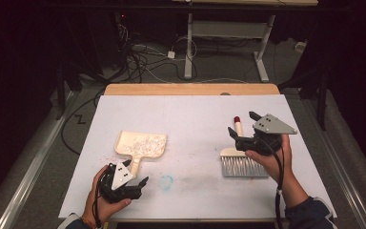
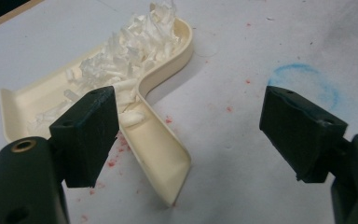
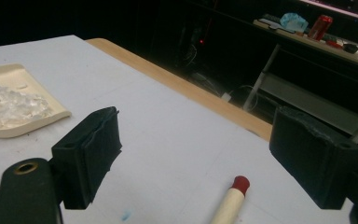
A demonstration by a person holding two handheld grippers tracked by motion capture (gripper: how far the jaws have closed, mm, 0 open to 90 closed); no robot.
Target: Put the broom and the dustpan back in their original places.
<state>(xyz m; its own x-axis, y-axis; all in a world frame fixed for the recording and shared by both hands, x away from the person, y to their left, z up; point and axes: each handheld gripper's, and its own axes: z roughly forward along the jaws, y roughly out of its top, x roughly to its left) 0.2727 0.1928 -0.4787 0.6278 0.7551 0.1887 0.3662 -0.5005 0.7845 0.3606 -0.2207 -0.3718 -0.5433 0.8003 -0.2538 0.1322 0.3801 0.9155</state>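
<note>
The dustpan (image 2: 161, 140) looks like smooth cream plastic with a soft sheen, and the shreds (image 2: 130, 46) heaped in it look like thin, glossy white plastic or paper. The worktop (image 1: 195, 114) is covered in matt white sheet, smudged with blue and red specks, over a pale wooden edge. The brush (image 1: 238, 160) has a cream handle with a glossy red tip and pale bristles. Both grippers' pads are matt black, slightly rough plastic or rubber.

I see a dark room: grey floor (image 1: 152, 67) strewn with cables (image 1: 138, 55), a white-legged desk (image 1: 228, 28) behind my white-covered worktop (image 1: 190, 109) with its wooden edge.
</note>
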